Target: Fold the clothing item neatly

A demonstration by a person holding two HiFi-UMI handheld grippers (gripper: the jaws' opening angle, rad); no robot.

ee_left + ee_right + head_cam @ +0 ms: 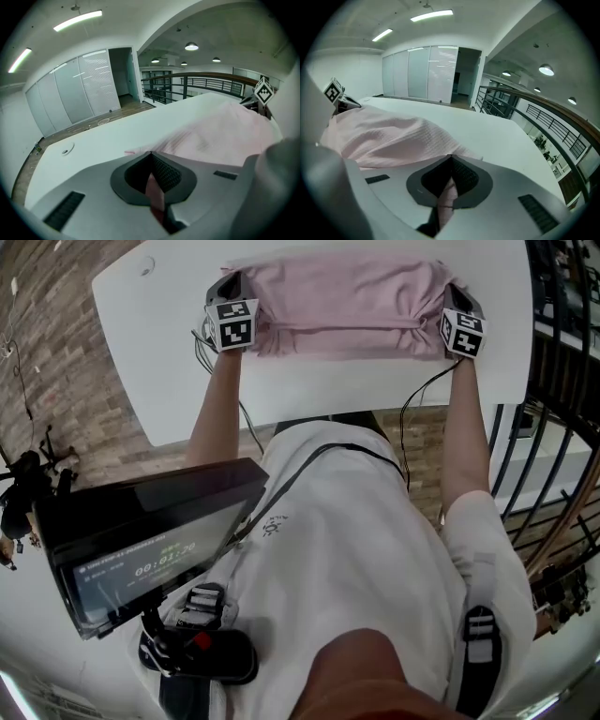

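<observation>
Looking at a pink garment [342, 292], spread on the far part of the white desk [375, 390]. Pinched at its left end by the left hand-held gripper [231, 289], clamped tight with a strip of pink cloth squeezed between the jaws. Pinched at its right end the same way by the right hand-held gripper [457, 298], also closed hard on the cloth. Pulled a bit tight between the two, with small wrinkles running in toward each grip.

Seems soft and floppy, with a bumpy waffle weave. Seems very light too. Bends anywhere and holds no shape alone. Sags wherever left without a grip. Not slippery, going by the rough weave, so probably stays put in a firm pinch. Not breakable, so no harm from a drop, but easy to bunch up or crease. Best to take hold at the corners or the end edges, just as now, one grip on each end, to keep the cloth flat and even. Bad idea to grab in the middle: likely to lump up.

Runs long from left to right across the desk, end to end between the two grips. Runs short from near to far. Looks doubled over by the near edge, with a thick creased line there. Cannot tell top end from bottom end, nor find a neck or sleeves.
</observation>
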